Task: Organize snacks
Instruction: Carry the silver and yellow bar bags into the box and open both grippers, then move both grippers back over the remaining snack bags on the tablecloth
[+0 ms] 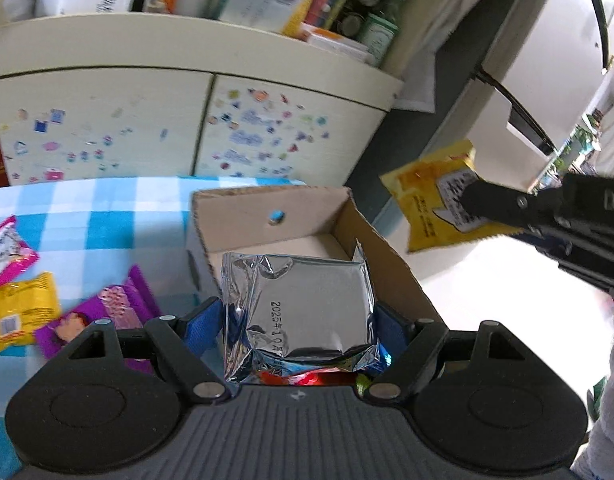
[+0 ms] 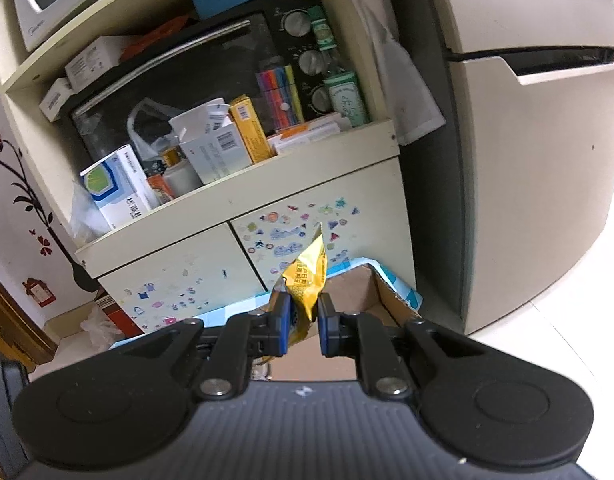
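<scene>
Sticker-covered cabinet doors point(image 1: 107, 128), cluttered shelf point(image 2: 235, 184), checked tablecloth point(image 1: 99, 216), beige fridge point(image 2: 527, 160)

Left tongs point(image 1: 299, 320): black linkage arms, blue pads, silver pivot screws at 7 and 5 o'clock, ribbed grey body.
Right tongs point(image 2: 303, 312): the same black build, blue pads, two round black discs.
Sleeve point(image 1: 611, 412): white, at 4 o'clock.

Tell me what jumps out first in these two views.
A crinkled silver foil packet fills the left wrist view, held between the left gripper's blue fingers over an open cardboard box on a blue checked tablecloth. To its right, the right gripper is shut on a yellow snack packet held in the air beside the box. More packets, pink, yellow and purple, lie on the cloth at left.
</scene>
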The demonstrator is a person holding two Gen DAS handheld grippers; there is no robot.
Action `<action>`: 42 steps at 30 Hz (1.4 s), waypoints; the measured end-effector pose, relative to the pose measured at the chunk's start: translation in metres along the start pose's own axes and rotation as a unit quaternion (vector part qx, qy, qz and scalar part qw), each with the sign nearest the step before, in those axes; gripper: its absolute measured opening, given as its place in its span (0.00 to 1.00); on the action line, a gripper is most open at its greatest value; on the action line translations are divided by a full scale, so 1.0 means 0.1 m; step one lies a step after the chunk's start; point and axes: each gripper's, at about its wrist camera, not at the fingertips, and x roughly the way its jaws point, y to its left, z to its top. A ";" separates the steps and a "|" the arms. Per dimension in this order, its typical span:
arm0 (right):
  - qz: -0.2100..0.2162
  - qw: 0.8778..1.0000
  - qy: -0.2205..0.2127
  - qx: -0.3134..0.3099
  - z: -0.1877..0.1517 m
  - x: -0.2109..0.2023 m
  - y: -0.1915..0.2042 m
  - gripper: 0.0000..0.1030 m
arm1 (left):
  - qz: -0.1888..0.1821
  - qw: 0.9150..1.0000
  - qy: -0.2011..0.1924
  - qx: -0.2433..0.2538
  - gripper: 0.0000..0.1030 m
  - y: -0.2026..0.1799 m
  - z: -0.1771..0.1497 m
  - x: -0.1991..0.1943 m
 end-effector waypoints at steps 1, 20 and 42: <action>-0.001 1.000 0.002 0.003 0.00 0.01 -0.01 0.13 | 0.002 1.000 0.002 0.005 0.83 -0.04 -0.02 0.02; 0.000 0.998 0.005 0.057 0.00 0.12 -0.03 0.74 | 0.036 0.998 -0.002 0.051 1.00 -0.07 0.00 -0.29; 0.100 0.994 0.031 -0.032 -0.19 0.29 0.57 0.90 | 0.178 0.983 -0.033 -0.035 1.00 1.16 0.28 -1.16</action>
